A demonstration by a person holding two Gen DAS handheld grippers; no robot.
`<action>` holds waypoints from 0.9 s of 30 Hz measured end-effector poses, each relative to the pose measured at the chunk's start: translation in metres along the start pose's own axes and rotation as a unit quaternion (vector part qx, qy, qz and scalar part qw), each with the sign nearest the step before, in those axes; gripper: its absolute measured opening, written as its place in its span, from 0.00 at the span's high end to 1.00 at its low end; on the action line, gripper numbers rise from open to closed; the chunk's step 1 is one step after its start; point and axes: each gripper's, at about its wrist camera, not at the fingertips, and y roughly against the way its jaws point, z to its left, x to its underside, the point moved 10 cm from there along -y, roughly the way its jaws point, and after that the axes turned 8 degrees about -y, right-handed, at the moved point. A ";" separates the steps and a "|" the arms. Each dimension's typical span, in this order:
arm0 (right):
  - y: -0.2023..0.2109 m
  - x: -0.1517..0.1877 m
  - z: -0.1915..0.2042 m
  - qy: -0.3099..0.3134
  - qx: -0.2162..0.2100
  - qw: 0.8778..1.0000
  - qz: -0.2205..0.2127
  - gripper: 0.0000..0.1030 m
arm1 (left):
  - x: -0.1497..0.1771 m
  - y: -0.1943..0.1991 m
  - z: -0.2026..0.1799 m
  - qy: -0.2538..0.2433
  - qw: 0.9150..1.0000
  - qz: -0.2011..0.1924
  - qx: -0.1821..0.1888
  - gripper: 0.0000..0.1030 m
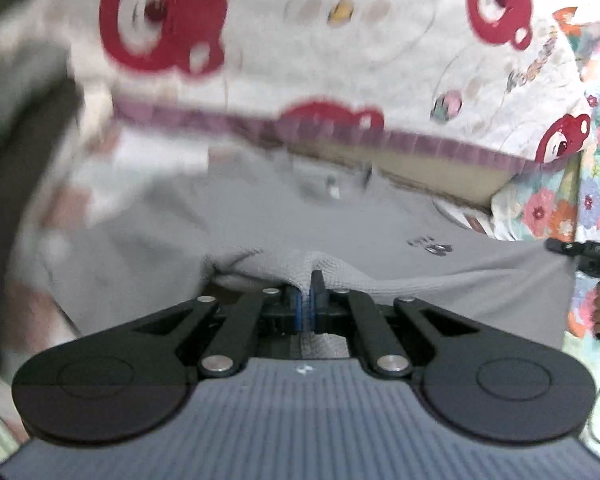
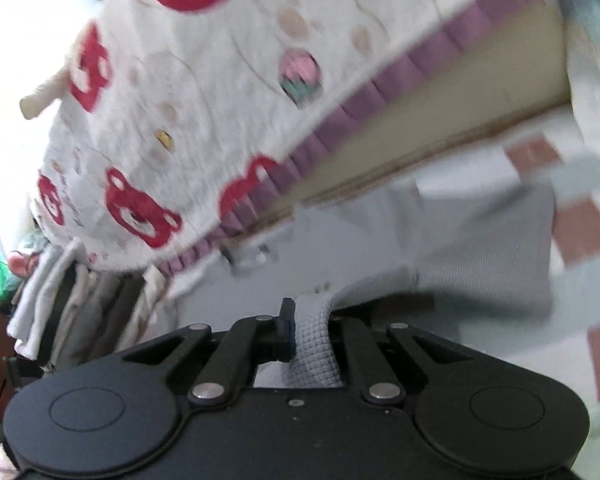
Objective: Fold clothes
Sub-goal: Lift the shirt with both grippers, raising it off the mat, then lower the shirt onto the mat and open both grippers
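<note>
A grey waffle-knit garment [image 1: 260, 216] hangs stretched in front of the bed, with a small dark logo on it. My left gripper [image 1: 309, 292] is shut on a bunched edge of the grey garment. In the left wrist view, the right gripper [image 1: 580, 252] shows at the far right edge, held by a hand, at the garment's other end. In the right wrist view, my right gripper [image 2: 306, 320] is shut on a rolled grey edge of the same garment [image 2: 480, 248], which covers the right finger. Both views are motion-blurred.
A white bedspread with red bear faces [image 1: 300, 32] and a purple ruffle [image 1: 440, 146] covers the bed behind. A floral cloth [image 1: 596, 160] hangs at the right. Folded clothes [image 2: 76, 292] are stacked at the left in the right wrist view. A checked floor [image 2: 580, 220] lies below.
</note>
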 end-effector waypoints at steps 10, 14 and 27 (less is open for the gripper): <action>0.060 -0.054 0.079 0.076 -0.036 0.992 -0.098 0.94 | -0.069 0.089 -0.007 0.018 0.991 -0.123 -0.045 0.97; 0.087 -0.067 0.116 0.132 -0.038 0.984 -0.110 0.94 | -0.090 0.130 -0.030 -0.012 0.983 -0.166 -0.075 0.97; 0.181 -0.062 0.186 0.216 -0.054 0.968 -0.114 0.95 | -0.095 0.204 -0.072 -0.034 0.977 -0.193 -0.089 0.97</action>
